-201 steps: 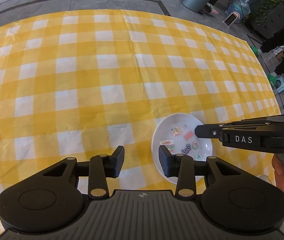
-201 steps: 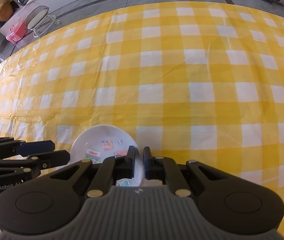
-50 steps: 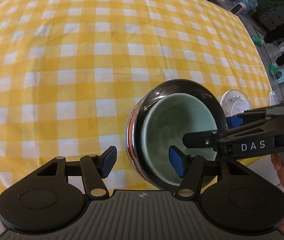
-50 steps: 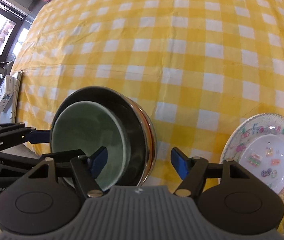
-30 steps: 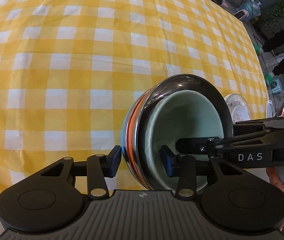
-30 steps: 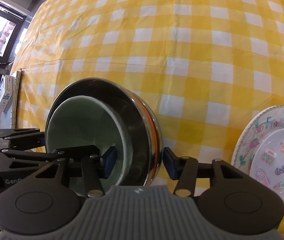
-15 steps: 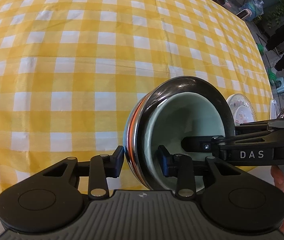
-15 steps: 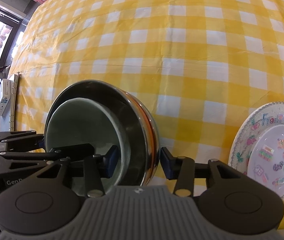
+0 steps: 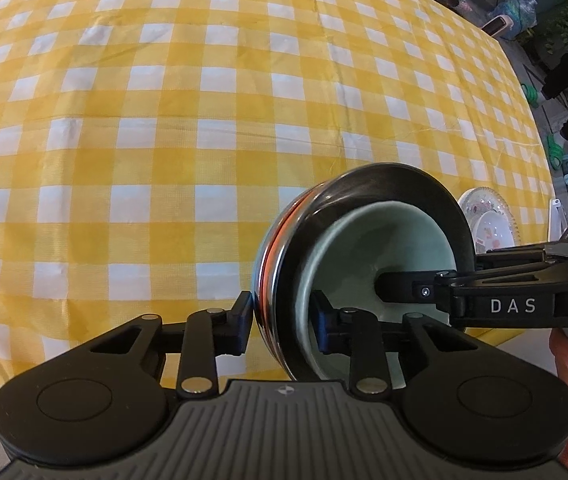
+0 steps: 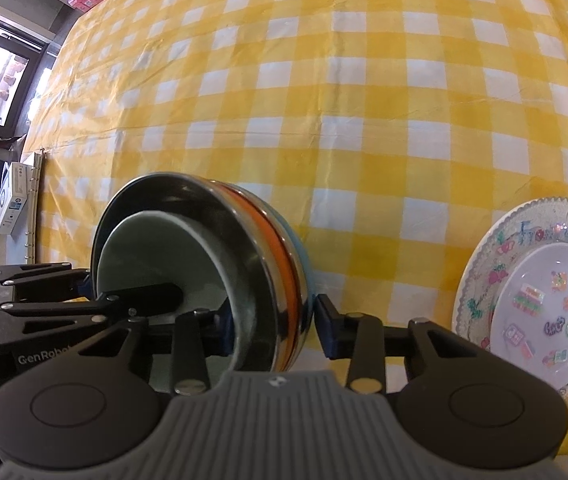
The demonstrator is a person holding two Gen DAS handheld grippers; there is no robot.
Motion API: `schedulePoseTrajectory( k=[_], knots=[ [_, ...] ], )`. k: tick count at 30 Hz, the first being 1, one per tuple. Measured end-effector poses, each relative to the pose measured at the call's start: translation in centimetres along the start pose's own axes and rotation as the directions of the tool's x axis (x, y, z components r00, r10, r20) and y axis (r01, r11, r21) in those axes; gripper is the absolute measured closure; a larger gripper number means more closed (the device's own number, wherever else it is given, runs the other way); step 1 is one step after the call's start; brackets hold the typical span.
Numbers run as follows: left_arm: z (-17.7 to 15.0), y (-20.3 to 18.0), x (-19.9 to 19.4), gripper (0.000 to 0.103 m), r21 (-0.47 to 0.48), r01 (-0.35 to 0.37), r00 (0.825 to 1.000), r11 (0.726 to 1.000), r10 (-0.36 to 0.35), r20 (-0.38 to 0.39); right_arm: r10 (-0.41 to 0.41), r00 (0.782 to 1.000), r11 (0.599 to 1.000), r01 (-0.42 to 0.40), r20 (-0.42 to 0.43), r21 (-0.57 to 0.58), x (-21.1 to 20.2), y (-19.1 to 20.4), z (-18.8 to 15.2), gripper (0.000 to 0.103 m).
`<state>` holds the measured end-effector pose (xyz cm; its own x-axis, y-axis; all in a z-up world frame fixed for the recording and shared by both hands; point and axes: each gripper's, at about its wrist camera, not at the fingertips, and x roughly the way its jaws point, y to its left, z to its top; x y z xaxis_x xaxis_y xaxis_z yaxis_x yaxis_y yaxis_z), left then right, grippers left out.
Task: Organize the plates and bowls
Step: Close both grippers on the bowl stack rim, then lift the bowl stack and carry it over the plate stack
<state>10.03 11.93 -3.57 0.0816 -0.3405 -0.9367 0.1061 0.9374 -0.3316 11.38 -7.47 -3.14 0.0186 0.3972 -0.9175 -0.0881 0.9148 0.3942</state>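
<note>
Bowls are nested at the tabletop's near edge: a pale green bowl (image 9: pixel 383 248) inside a steel bowl (image 9: pixel 284 248) with an orange band. Opposite sides of the rims are straddled by the left gripper (image 9: pixel 280 316) and the right gripper (image 10: pixel 270 322), whose jaws are closing; firm contact cannot be confirmed. If one side is pinched sooner, the stack could be tipped or slid off the edge. A decorated plate (image 10: pixel 479 256) carrying a small white dish (image 10: pixel 543 312) sits just beside it.

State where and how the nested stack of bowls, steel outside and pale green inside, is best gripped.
Grip the nested stack of bowls by its rim walls, from above on opposite sides, one finger inside, one outside. The left gripper and right gripper are closing there now.
</note>
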Motion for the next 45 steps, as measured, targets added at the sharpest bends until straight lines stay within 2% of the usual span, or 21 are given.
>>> schedulePoseTrajectory(
  k=[10,15,20,24,28,33,45],
  knots=[
    [0.4,-0.4,0.3,0.07,-0.008,-0.021,1.0,1.0,0.021,0.011,0.021,1.0,0.999,-0.021,0.012,0.041,0.3,-0.9,0.5,0.065],
    [0.0,0.1,0.3,0.068,-0.037,-0.001,0.999,0.999,0.002,0.037,0.028,0.999,0.999,-0.029,0.037,0.025,0.4,-0.8,0.0,0.06],
    [-0.8,0.3,0.4,0.055,-0.071,0.013,0.997,0.997,-0.008,0.075,0.042,0.998,0.998,-0.045,0.049,0.051,0.8,-1.1,-0.5,0.052],
    [-1.8,0.4,0.3,0.054,-0.091,0.024,0.992,0.996,-0.012,0.128,0.065,0.996,0.994,-0.069,0.06,0.083,0.9,-1.5,-0.9,0.052],
    [-2.3,0.4,0.2,0.06,-0.119,0.037,0.986,0.992,-0.017,0.165,0.08,0.994,0.991,-0.088,0.076,0.104,1.0,-1.5,-1.2,0.054],
    [-2.1,0.0,-0.1,0.068,-0.143,0.0,0.985,0.99,0.024,0.172,0.074,0.994,0.986,-0.086,0.081,0.146,0.9,-1.5,-1.2,0.058],
    [-1.2,-1.5,-0.9,0.071,-0.12,-0.048,0.983,0.992,0.068,0.169,0.061,0.995,0.98,-0.074,0.078,0.183,-0.2,-2.1,-1.2,0.063]
  ],
)
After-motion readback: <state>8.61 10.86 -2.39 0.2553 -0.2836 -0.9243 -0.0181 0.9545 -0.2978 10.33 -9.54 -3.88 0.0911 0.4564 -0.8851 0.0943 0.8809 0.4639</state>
